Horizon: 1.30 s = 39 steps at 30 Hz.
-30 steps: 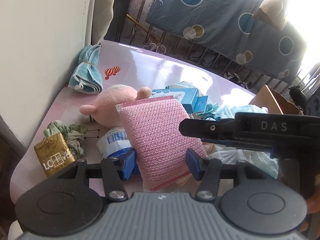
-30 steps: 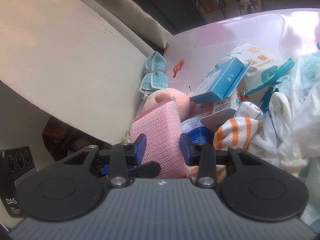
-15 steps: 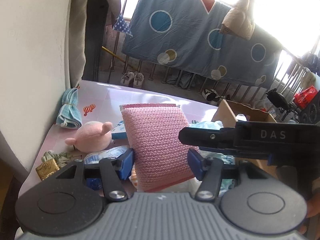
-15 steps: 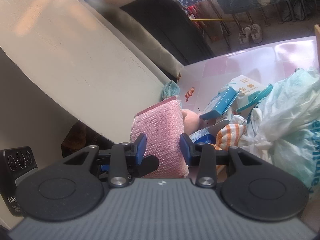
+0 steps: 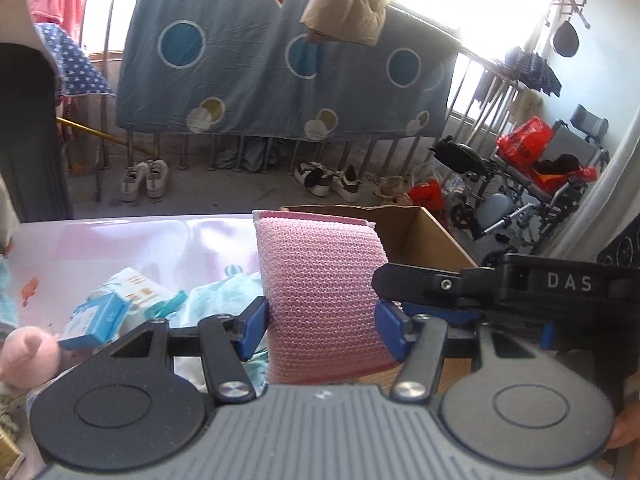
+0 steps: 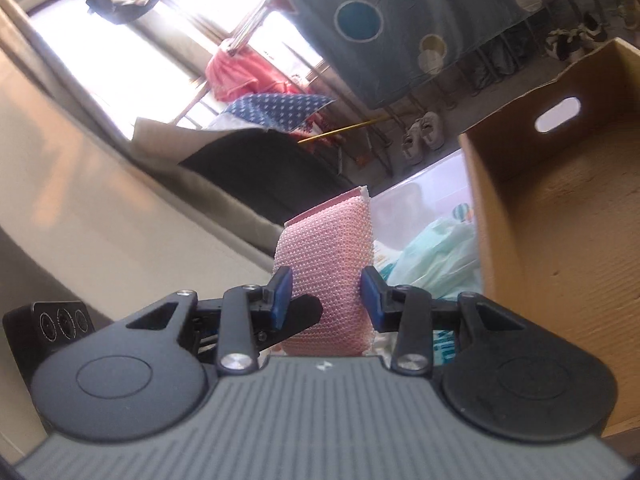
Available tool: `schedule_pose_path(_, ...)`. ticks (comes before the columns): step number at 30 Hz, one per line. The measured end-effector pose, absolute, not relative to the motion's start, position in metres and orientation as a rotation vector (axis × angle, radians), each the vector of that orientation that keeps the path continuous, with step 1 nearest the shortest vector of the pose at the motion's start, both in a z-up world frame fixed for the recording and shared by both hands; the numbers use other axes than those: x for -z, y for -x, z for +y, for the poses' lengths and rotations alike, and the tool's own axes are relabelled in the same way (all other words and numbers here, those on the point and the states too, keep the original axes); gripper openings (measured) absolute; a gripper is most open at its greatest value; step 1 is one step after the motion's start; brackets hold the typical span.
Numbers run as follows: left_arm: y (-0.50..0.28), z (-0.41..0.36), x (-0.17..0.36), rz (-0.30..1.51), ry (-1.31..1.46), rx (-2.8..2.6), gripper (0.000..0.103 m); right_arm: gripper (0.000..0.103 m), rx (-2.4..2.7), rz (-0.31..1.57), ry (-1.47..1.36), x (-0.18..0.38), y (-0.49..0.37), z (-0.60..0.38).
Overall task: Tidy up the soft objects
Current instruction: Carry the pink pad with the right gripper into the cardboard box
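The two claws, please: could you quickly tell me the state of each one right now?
Left claw: closed on the pink sponge.
Right claw: closed on the same pink sponge.

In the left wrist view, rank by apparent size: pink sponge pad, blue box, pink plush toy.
1. pink sponge pad, though it is nearest the camera, which inflates it.
2 and 3. blue box and pink plush toy look alike; the toy is cut off by the frame edge.

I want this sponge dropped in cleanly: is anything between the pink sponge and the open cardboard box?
Nothing visible does. The pink sponge, gripped by both the left gripper and the right gripper, sits beside the cardboard box, whose visible interior is bare.
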<state>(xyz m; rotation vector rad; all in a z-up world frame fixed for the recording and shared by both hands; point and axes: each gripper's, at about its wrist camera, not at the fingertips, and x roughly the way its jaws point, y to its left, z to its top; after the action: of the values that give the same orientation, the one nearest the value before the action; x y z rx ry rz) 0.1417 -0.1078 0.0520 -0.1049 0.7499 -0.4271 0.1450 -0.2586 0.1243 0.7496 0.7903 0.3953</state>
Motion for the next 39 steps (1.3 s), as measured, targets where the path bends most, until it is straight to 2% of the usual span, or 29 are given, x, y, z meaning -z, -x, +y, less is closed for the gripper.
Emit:
schedule_pose_path(8, -0.229, -0.194, -0.019, 0.864, 0.022, 0.491, 0.059, 0.038, -0.246, 0.858, -0.888, -0.072, -0.198, -0.359)
schedule_pose_path(15, -0.293, -0.239, 0.018, 0.923, -0.064, 0.459, 0.059, 0.038, -0.171, 0.939, -0.955, -0.010, -0.272, -0.400)
schedule_pose_path(18, -0.310, -0.249, 0.031, 0.953, -0.085, 0.442, 0.062, 0.038, -0.146, 0.971, -0.958, 0.017, -0.298, -0.411)
schedule_pose_path(25, -0.314, -0.229, 0.029, 0.980, -0.046, 0.446, 0.062, 0.038, -0.047, 1.075, -0.939, 0.071, -0.316, -0.423)
schedule_pose_path(39, -0.290, -0.136, -0.013, 0.930, 0.067, 0.372, 0.066, 0.038, 0.016, 1.257, -0.850, 0.090, -0.323, -0.399)
